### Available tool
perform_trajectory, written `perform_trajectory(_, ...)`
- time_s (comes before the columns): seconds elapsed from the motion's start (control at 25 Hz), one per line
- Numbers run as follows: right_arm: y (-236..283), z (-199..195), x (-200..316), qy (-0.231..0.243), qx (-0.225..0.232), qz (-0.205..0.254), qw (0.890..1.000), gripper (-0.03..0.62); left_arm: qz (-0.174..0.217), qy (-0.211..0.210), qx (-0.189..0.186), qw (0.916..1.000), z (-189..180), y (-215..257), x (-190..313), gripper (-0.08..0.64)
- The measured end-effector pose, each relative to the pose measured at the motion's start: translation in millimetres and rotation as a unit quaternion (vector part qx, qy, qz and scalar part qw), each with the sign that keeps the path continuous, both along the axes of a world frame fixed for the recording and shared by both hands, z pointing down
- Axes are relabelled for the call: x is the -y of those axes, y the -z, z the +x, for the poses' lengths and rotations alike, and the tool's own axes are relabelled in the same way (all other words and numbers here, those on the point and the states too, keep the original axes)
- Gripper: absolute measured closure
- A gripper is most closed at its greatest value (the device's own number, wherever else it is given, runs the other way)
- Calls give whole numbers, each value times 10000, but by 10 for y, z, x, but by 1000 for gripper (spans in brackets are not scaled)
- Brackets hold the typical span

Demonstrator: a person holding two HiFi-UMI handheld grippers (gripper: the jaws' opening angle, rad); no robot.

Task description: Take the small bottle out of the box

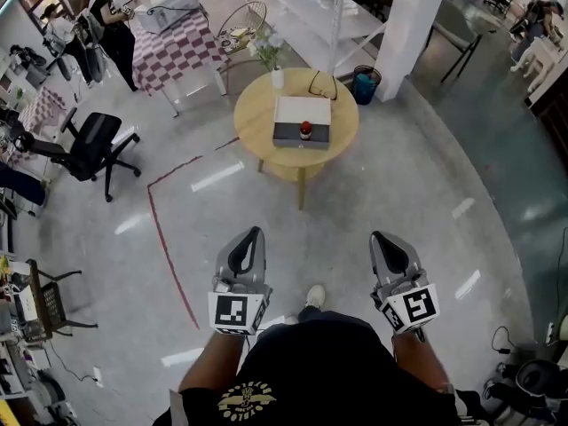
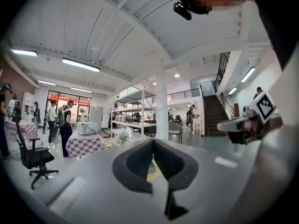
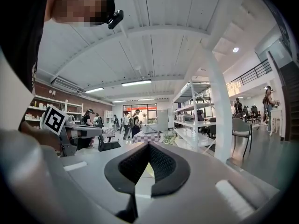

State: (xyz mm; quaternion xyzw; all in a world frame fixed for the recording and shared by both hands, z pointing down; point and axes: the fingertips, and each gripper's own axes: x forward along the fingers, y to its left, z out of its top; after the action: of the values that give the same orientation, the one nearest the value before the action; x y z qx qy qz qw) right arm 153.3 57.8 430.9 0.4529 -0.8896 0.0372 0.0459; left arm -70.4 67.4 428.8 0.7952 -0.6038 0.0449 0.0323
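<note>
Your left gripper [image 1: 254, 232] and right gripper [image 1: 378, 236] hang side by side above the floor, each with its jaws pressed together on nothing. Well ahead, the bottle [image 1: 305, 131] sits in the box [image 1: 302, 111] on the round desk [image 1: 252, 118].

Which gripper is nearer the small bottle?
Left, narrowly. The left gripper is short of the bottle, slightly to its left; the right gripper is equally short, further to its right.

Round table [image 1: 253, 118], office chair [image 1: 89, 145], flower vase [image 1: 278, 78], bin [image 1: 364, 85]
</note>
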Motion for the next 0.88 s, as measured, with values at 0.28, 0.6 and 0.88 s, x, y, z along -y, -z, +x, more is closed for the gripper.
perform_trajectory(0.28, -3, 83, 446, 151, 45, 15, 9999, 584, 127, 350, 113, 9992, -60, 33, 334, 560)
perform_trajectory(0.6, -67, 143, 645, 331, 292, -40, 9990, 584, 122, 498, 145, 9986, 33, 5, 431, 560)
perform_trajectory(0.88, -123, 212, 558, 279, 322, -133, 9990, 584, 16, 486, 223, 9986, 50, -17, 363, 560)
